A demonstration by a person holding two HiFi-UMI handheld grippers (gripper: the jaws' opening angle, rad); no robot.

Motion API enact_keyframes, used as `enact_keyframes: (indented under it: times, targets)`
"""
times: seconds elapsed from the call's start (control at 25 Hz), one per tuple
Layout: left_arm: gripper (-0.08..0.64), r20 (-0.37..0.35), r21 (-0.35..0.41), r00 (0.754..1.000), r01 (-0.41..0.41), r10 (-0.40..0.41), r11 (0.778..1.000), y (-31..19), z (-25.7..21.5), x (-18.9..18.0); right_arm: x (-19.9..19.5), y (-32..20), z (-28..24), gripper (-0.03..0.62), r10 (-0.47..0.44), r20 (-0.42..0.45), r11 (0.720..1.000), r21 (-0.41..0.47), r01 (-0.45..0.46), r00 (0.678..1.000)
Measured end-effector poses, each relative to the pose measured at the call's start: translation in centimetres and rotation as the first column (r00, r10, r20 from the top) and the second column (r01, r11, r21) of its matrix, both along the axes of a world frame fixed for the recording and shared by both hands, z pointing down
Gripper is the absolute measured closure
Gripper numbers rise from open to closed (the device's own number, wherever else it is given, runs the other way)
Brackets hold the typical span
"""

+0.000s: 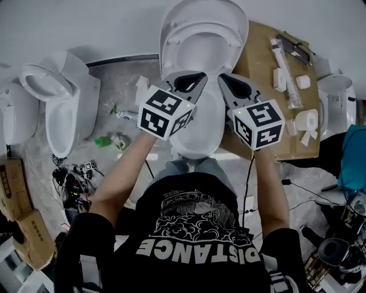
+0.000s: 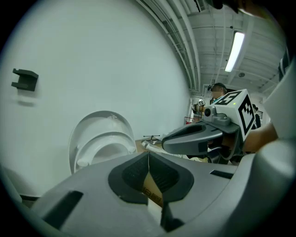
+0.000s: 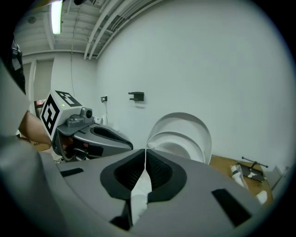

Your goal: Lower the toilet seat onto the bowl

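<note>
The white toilet stands against the wall with its lid and seat both raised upright above the bowl. My left gripper and right gripper hover side by side over the bowl, a little short of the raised seat, pointing at it. Both are shut with nothing between their jaws. In the left gripper view the seat stands ahead and left of the shut left gripper, with the right gripper alongside. In the right gripper view the seat lies just beyond the shut right gripper.
A second toilet stands to the left. A brown board with plumbing parts and a paper roll lies right of the bowl. Cardboard boxes and cables sit lower left. A dark bracket hangs on the wall.
</note>
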State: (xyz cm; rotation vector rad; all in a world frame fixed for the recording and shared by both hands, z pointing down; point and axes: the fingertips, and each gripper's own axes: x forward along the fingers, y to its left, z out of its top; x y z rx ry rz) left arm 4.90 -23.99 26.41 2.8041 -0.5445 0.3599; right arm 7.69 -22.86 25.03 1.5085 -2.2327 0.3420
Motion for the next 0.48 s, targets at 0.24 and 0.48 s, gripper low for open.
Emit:
enact_keyframes:
  times: [0.24,0.48]
  targets:
    - [0.548,0.043,0.034,0.999,-0.010,0.009,0.999,-2.3,-0.4,2.2,2.6,-3.0,-1.0,0.572,-0.055,-0.047,0.998,0.031,0.056,0.997]
    - [0.548,0.083,0.037,0.996,0.037,-0.040,0.999,-6.1,0.3,3.4,4.5,-6.6,-0.2,0.572,-0.133,-0.090,0.991,0.019,0.135,0.987]
